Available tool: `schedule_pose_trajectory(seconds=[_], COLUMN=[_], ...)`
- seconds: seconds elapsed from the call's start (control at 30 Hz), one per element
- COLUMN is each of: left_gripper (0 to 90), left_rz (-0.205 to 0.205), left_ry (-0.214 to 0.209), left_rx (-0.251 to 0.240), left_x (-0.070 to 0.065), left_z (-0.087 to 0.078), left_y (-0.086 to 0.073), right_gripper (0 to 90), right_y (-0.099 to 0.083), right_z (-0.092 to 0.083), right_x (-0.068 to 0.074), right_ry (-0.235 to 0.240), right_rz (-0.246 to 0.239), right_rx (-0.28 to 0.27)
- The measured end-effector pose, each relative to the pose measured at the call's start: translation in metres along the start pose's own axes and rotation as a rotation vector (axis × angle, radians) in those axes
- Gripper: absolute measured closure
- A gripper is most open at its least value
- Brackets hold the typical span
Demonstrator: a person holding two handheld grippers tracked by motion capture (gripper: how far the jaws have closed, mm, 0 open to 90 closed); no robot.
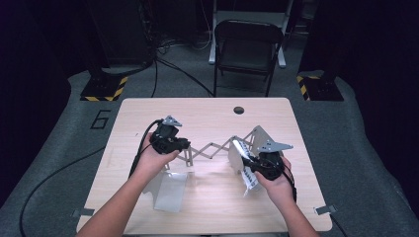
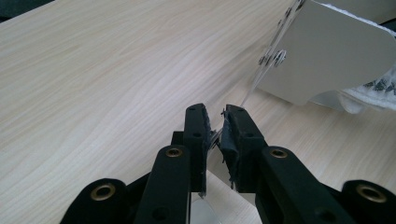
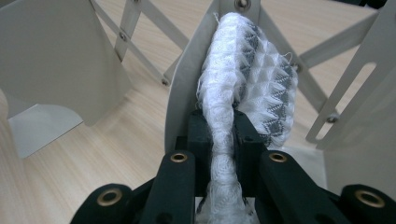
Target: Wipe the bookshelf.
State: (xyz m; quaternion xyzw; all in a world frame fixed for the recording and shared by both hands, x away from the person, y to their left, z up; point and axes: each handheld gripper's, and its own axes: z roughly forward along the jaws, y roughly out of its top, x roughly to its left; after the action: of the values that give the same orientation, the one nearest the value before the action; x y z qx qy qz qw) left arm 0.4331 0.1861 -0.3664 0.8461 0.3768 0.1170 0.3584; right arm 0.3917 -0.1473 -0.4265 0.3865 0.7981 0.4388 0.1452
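A grey metal scissor rack [image 1: 212,150] with upright divider plates stands across the middle of the wooden table [image 1: 207,111]. My left gripper [image 1: 185,145] is at the rack's left end. In the left gripper view it [image 2: 215,116] is shut on a thin metal edge of the rack [image 2: 214,138]. My right gripper [image 1: 248,165] is at the rack's right end. A folded white and grey cloth [image 3: 247,60] stands between two divider plates, and the right gripper [image 3: 222,122] is shut on its near edge. In the high view the cloth [image 1: 242,147] runs through the gripper and hangs below it.
A flat rack plate [image 1: 170,190] lies on the table near the front left. A large divider plate [image 2: 327,56] rises to the right of the left gripper. A folding chair [image 1: 247,44] stands beyond the table's far edge. A cable hole [image 1: 239,109] is at the far side.
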Motion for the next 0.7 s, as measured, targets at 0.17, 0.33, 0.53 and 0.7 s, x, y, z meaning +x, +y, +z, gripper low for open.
schedule_pose_trajectory(seconds=[0.17, 0.33, 0.53, 0.7], left_gripper=[79.3, 79.3, 79.3, 79.3], left_rz=[0.0, 0.002, -0.001, 0.002], left_ry=[-0.002, 0.0, -0.002, -0.002], left_rx=[0.002, 0.001, 0.001, 0.002], left_x=[0.0, 0.0, 0.0, 0.001], left_z=[0.0, 0.0, 0.0, 0.0], left_y=[0.0, 0.0, 0.0, 0.0], right_gripper=[80.7, 80.7, 80.7, 80.7], right_y=[0.015, -0.001, -0.005, 0.008], right_z=[-0.011, 0.011, 0.014, -0.012], right_x=[0.003, 0.002, 0.003, 0.006], right_ry=[-0.01, -0.051, -0.11, -0.177], right_rz=[-0.037, -0.067, -0.065, -0.039], right_rx=[-0.085, 0.073, 0.061, -0.11])
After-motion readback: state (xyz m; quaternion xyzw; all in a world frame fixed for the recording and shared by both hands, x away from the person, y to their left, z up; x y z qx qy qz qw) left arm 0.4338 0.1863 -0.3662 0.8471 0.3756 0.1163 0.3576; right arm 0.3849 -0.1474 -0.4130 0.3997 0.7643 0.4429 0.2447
